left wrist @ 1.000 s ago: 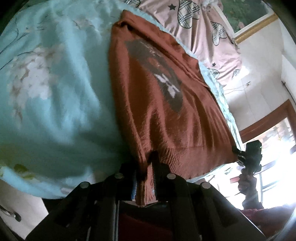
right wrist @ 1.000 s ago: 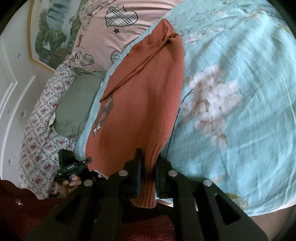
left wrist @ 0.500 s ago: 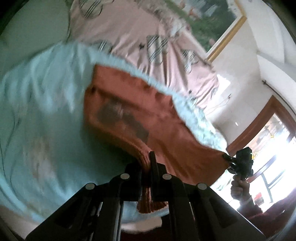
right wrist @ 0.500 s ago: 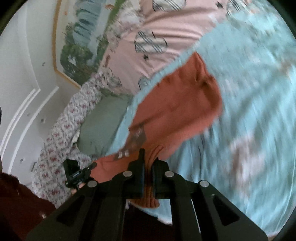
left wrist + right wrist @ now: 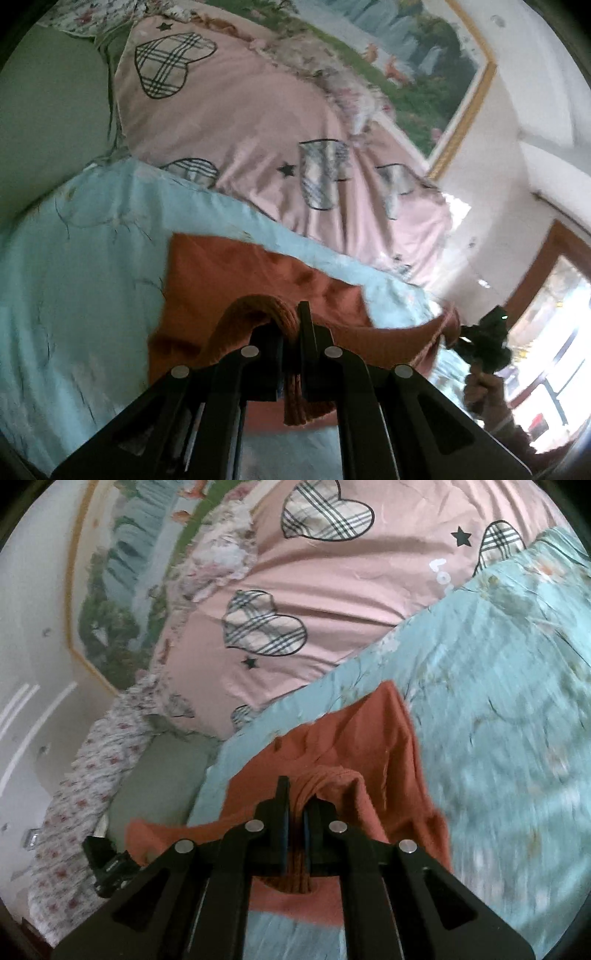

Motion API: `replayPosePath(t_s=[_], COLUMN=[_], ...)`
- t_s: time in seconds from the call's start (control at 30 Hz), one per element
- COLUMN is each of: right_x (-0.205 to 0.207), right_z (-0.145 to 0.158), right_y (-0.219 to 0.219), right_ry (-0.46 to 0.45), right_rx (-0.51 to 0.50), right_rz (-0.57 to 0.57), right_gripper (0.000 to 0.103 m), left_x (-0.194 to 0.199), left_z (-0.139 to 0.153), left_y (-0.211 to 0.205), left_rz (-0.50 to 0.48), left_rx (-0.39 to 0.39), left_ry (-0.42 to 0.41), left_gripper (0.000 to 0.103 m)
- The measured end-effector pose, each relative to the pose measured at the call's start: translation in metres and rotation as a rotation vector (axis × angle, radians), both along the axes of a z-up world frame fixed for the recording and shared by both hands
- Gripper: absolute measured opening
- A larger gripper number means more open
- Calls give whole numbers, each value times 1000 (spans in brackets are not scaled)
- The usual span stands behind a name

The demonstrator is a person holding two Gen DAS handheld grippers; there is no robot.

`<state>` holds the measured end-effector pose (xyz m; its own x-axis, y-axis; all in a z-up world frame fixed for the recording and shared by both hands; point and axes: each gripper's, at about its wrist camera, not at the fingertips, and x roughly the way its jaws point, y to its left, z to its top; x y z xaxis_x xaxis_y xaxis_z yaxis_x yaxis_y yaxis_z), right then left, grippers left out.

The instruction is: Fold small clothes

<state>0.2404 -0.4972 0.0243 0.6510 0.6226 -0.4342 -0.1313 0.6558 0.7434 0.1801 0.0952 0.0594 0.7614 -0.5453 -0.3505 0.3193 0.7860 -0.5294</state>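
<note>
Rust-orange knit sweater (image 5: pixel 236 273) lies on a pale blue floral quilt (image 5: pixel 74 288), its ribbed hem raised over the near edge. Left gripper (image 5: pixel 291 332) and right gripper (image 5: pixel 295 805) each clamp a hem corner; a pink heart-print duvet (image 5: pixel 332 602) lies beyond.
</note>
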Motion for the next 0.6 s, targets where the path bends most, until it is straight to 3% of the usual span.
replayPosePath(t_s=[0.3,0.5,0.6], right_x=[102,140,141], right_z=[-50,-95,-108], right_y=[9,13,15], right_ry=[122,229,266], right_rx=[-69,-123,-148], right_rz=[-63,-88,-91], right_gripper=[7,8,9], left_x=[124,187,206], left_z=[-36,-75,-99], left_y=[-1,-2,-2], left_rz=[68,113,123], left_rx=[12,33,40], left_ry=[131,240,333], left_gripper=[4,5,6])
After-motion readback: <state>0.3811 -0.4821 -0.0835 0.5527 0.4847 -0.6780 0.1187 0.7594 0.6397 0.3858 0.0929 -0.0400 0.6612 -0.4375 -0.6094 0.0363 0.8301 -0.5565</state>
